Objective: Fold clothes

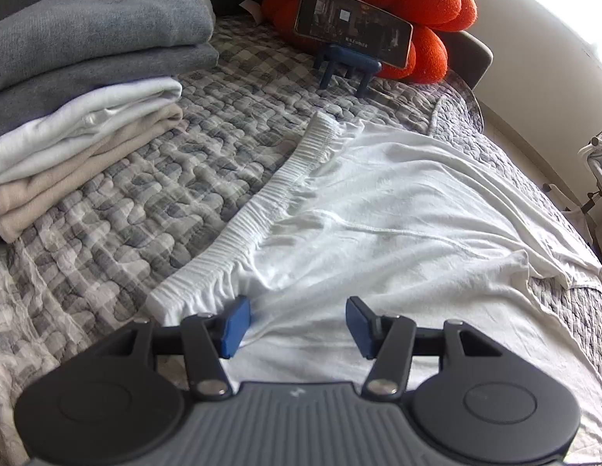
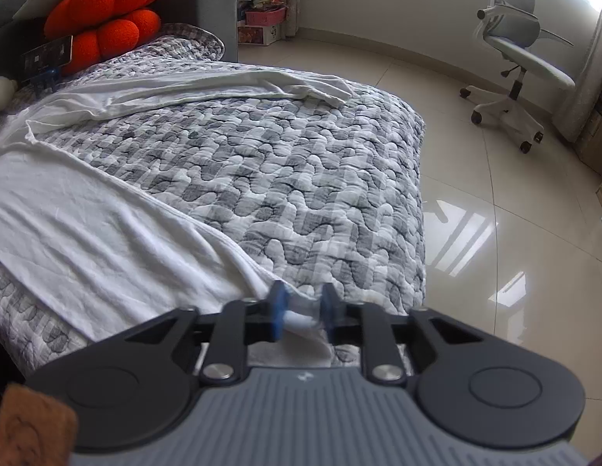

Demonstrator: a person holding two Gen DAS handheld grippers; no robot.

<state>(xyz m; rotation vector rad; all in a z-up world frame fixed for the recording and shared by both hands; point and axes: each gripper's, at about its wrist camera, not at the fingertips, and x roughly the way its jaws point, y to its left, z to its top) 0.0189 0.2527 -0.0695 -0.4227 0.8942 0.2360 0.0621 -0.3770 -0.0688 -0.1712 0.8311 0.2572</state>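
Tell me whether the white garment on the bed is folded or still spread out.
Spread out. The white garment lies flat and wrinkled across the quilt, ribbed hem extended, one sleeve stretched out in the right wrist view; only the stack beside it is folded.

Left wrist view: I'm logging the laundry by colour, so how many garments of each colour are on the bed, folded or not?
Grey: 2, folded, top of the stack
White: 2, one folded, one spread out unfolded
Beige: 1, folded, bottom
Total: 5
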